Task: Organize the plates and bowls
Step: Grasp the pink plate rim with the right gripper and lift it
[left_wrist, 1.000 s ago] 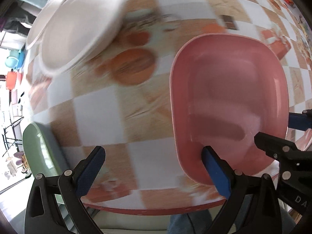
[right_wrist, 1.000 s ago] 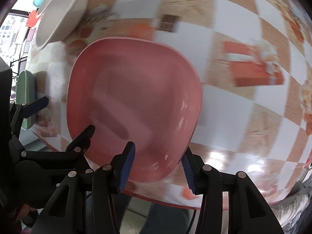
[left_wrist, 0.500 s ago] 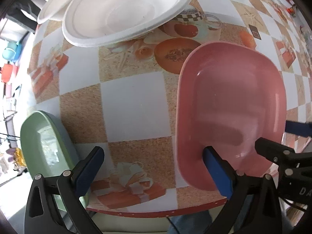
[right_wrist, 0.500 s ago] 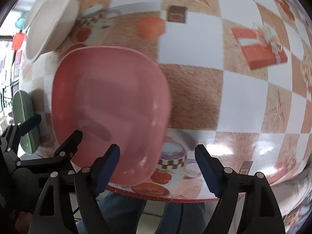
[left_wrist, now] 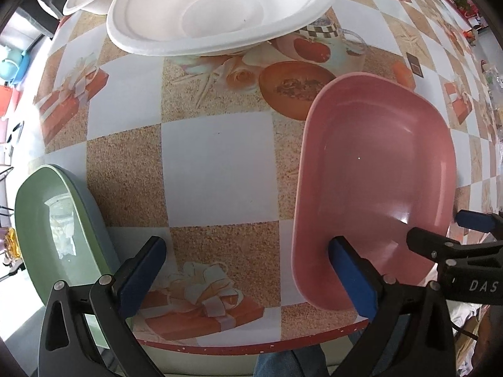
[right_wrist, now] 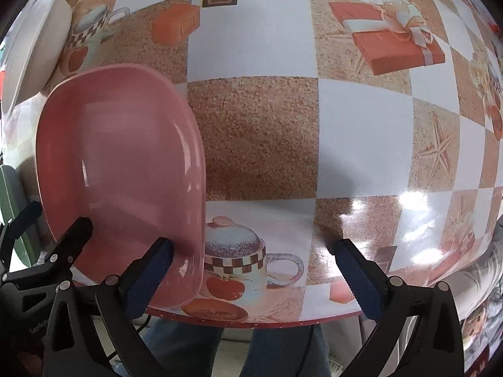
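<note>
Both hand-held grippers (left_wrist: 246, 278) (right_wrist: 251, 275) wide open — empty, flanking pink plate (left_wrist: 374, 188).

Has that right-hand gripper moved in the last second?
Yes. The right gripper has opened and shifted right: it straddled the pink dish before; now only its left finger overlaps it, by the printed teapot.

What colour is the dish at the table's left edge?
Green dish, glossy, with a bluish-grey piece under its rim; clearest in the left wrist view.

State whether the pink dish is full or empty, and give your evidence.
Empty. The pink dish shows its bare glossy inside in both views, with only reflections in it.
</note>
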The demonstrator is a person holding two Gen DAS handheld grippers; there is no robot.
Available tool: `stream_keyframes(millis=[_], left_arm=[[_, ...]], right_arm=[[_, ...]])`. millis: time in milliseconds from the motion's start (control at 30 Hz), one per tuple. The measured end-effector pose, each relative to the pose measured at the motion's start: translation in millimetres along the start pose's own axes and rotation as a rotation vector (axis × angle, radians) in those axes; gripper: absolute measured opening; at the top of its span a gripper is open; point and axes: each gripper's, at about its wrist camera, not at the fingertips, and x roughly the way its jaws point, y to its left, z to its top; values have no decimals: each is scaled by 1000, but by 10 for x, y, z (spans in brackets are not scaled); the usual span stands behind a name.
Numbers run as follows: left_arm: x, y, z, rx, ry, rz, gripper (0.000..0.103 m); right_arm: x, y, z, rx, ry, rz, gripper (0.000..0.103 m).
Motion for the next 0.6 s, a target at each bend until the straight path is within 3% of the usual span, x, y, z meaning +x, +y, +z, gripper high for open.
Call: stream_keyframes(millis=[100,333,467,600], left_arm=[[-88,32,-109,-8,3,0,103],[149,-173,259,-8,66,15,103],[23,-305,379,66,-14,79,100],[-16,-383,494,110,-18,97,100]], right_arm=[[-55,-21,16,1,-1,0,103],[46,1,-10,4,25,2,103],[81,1,18,5,26,2,103],[75,-19,43,36,18,12,103]])
